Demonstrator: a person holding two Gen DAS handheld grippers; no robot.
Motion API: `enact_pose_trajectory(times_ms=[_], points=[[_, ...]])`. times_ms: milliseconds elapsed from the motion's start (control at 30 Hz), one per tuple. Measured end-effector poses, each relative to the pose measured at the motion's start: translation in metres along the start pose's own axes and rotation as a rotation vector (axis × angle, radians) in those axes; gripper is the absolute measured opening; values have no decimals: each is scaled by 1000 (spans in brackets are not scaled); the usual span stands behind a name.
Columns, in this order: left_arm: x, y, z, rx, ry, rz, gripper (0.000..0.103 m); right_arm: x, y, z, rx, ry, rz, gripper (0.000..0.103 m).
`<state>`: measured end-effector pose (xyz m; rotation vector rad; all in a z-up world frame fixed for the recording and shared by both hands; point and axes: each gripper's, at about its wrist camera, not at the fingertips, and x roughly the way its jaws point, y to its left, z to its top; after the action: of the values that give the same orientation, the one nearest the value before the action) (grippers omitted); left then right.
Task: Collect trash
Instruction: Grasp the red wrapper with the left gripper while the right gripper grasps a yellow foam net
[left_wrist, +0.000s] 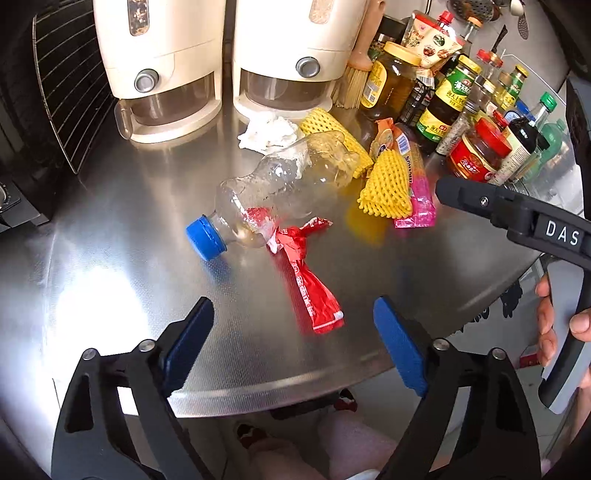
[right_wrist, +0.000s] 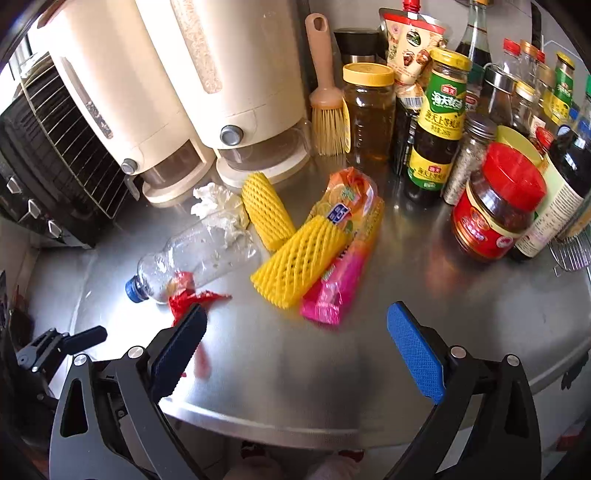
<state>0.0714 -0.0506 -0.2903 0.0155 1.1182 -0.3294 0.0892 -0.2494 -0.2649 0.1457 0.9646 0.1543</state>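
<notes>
Stainless-steel counter (left_wrist: 110, 229) with trash grouped around a clear plastic bottle (left_wrist: 280, 192) lying on its side, blue cap (left_wrist: 205, 237) toward the counter's front edge. A red wrapper (left_wrist: 308, 280) touches the bottle at its neck; crumpled white tissue (left_wrist: 267, 133) lies behind the bottle's base, toward two cream dispensers (left_wrist: 162, 70). Two yellow foam nets (right_wrist: 295, 262) and a pink packet (right_wrist: 338, 284) lie on the bottle's jar-side flank. Left gripper (left_wrist: 293, 332) and right gripper (right_wrist: 295, 343) hover near the front edge, jaws spread wide, empty.
</notes>
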Motion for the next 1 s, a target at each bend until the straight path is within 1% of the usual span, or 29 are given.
enact_pose_trajectory(times_ms=[67, 100, 133, 167, 267, 400, 467, 500, 533, 567, 633, 667, 700, 733, 800, 1000], points=[[10, 1, 6, -13, 26, -3, 65, 9, 1, 10, -6, 1, 4, 91], [16, 1, 8, -16, 41, -9, 61, 14, 1, 14, -8, 8, 4, 85], [21, 1, 9, -16, 59, -11, 51, 19, 1, 17, -8, 16, 7, 79], [26, 1, 10, -13, 74, -12, 43, 25, 0, 20, -7, 27, 7, 77], [36, 1, 12, -2, 87, -2, 40, 40, -1, 26, -5, 46, -1, 72], [46, 4, 15, -7, 101, -16, 38, 57, -5, 29, -2, 77, -19, 67], [51, 5, 16, -7, 110, -25, 29, 66, -7, 28, -5, 96, -27, 63], [52, 5, 17, -6, 114, -27, 26, 71, -8, 27, -6, 108, -26, 56], [53, 5, 17, -5, 118, -31, 19, 74, -8, 25, -6, 120, -24, 49], [54, 6, 16, -6, 122, -36, 11, 77, -9, 24, -7, 127, -27, 46], [54, 6, 14, -3, 124, -39, 8, 80, -9, 21, -9, 134, -31, 29], [54, 6, 14, -1, 124, -40, 5, 79, -9, 20, -12, 131, -32, 26], [53, 6, 13, -2, 123, -41, 3, 78, -9, 19, -14, 126, -32, 19], [52, 6, 12, -3, 119, -43, 2, 77, -8, 19, -19, 120, -33, 15], [48, 8, 11, -6, 106, -42, 1, 72, -7, 20, -29, 109, -38, 11], [22, 8, 8, -6, 54, -46, 0, 48, -2, 23, -41, 56, -22, 10]])
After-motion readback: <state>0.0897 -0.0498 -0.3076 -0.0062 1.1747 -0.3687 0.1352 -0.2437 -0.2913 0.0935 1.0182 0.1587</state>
